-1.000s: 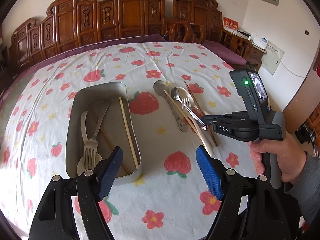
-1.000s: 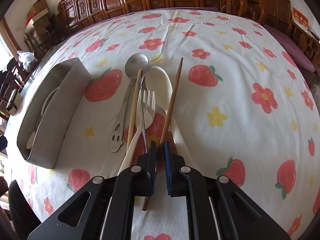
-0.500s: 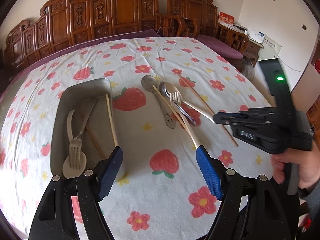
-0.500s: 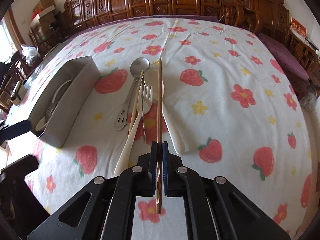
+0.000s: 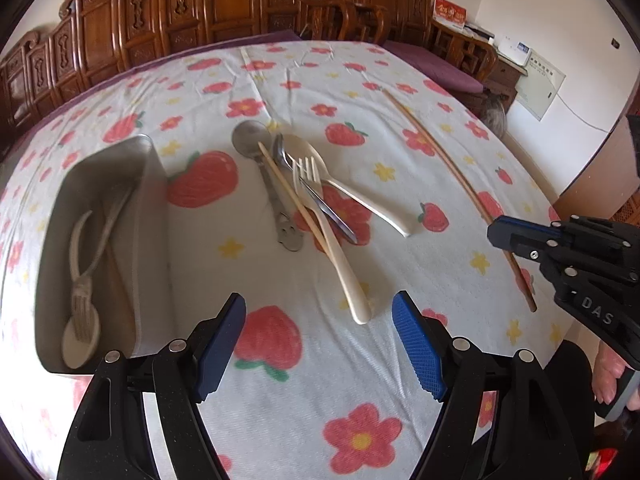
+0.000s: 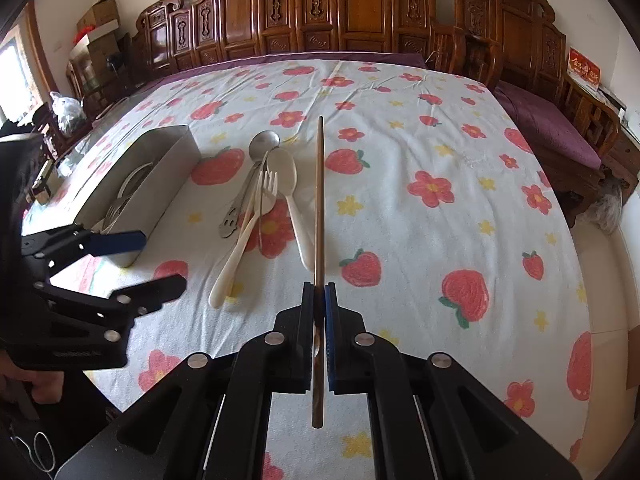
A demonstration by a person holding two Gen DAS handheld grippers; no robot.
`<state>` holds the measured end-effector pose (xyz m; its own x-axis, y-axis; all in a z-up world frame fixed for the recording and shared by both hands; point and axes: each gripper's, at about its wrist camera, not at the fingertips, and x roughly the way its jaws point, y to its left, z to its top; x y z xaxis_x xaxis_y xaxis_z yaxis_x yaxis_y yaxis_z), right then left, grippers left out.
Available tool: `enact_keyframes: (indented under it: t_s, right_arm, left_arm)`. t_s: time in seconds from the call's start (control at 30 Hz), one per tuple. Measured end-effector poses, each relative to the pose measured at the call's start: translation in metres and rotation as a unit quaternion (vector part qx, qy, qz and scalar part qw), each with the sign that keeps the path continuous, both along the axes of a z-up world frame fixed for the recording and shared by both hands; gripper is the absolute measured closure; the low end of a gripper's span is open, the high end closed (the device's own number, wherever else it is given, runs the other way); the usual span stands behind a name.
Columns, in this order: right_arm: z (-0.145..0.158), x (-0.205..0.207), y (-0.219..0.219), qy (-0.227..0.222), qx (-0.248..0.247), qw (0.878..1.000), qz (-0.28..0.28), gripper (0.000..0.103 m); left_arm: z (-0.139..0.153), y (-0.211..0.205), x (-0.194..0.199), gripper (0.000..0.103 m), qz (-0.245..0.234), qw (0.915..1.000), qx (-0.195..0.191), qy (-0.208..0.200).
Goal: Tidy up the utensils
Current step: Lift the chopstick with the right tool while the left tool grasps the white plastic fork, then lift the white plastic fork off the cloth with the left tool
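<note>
My right gripper (image 6: 319, 294) is shut on a brown wooden chopstick (image 6: 319, 200) and holds it lifted above the cloth, pointing away; both show at the right of the left wrist view, the chopstick (image 5: 448, 164) and the gripper (image 5: 498, 236). A pile of utensils lies mid-table: a metal spoon (image 5: 250, 140), a cream spoon (image 5: 352, 196), a cream fork (image 5: 332, 236) and a light chopstick (image 5: 294, 196). The metal tray (image 5: 154, 216) at left holds a fork, a spoon and chopsticks. My left gripper (image 5: 318, 344) is open and empty, above the cloth in front of the pile.
The table wears a white cloth with strawberries and flowers (image 6: 432, 188). Carved wooden chairs (image 6: 360, 8) line the far side. A purple cushioned bench (image 6: 548, 124) stands at right. The left gripper (image 6: 120, 260) shows at the left of the right wrist view, beside the tray (image 6: 160, 176).
My right gripper has lifted the brown chopstick off the pile and drawn it back and to the right. My left gripper has moved a little closer to the pile.
</note>
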<state>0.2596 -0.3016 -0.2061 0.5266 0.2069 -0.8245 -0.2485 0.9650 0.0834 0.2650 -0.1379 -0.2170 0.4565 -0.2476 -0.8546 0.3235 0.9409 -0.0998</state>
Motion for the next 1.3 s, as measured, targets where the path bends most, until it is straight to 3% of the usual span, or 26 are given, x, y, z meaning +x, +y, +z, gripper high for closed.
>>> enact_keyframes:
  t_s: [0.3,0.5,0.97,1.3]
  right_arm:
    - [0.001,0.007,-0.014,0.002,0.023,1.000,-0.012,0.097]
    - [0.008,0.009,-0.019,-0.003,0.033,0.999,-0.015,0.097]
    - [0.007,0.009,-0.016,-0.001,0.034,0.999,-0.006,0.097]
    - [0.004,0.008,-0.009,0.002,0.030,1.000,0.003,0.097]
  left_arm:
    - [-0.026,-0.023,0.024,0.059,0.007,0.9990,-0.004,0.044]
    - [-0.035,-0.033,0.027,0.075,0.008,0.9985,0.020,0.049]
    - [-0.034,-0.035,0.027,0.091,0.009,0.9971,0.064,0.039]
    - [0.013,-0.032,0.020,0.093,-0.011,0.9967,0.077,-0.022]
